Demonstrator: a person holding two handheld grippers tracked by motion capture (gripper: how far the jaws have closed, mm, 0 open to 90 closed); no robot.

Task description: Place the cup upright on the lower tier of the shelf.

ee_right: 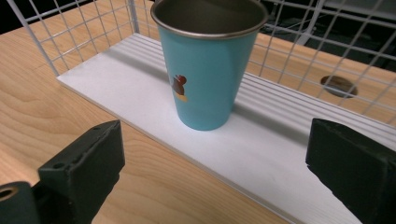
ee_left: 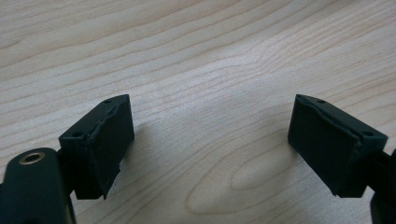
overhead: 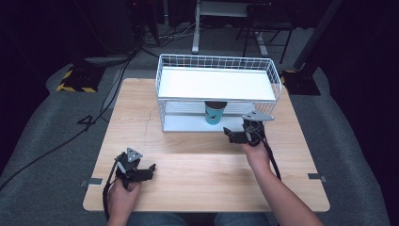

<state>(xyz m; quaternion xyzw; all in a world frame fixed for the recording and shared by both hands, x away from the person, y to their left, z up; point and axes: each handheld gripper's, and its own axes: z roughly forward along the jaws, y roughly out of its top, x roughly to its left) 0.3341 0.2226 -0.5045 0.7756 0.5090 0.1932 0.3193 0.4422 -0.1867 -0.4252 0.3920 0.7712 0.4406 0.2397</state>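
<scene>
The high view looks forward and down from above the person's side, taking in the whole wooden table [overhead: 188, 188] and the wire rack [overhead: 216, 92] at its far edge. The left gripper view sits very close to bare tabletop, facing down along its jaws. The right gripper view faces the rack's lower shelf from near, sharing the blue cup [ee_right: 208, 70] with the high view.

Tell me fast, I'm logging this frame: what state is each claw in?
Left claw: open, empty, over the bare table.
Right claw: open, empty, facing the cup on the rack's lower shelf.
</scene>
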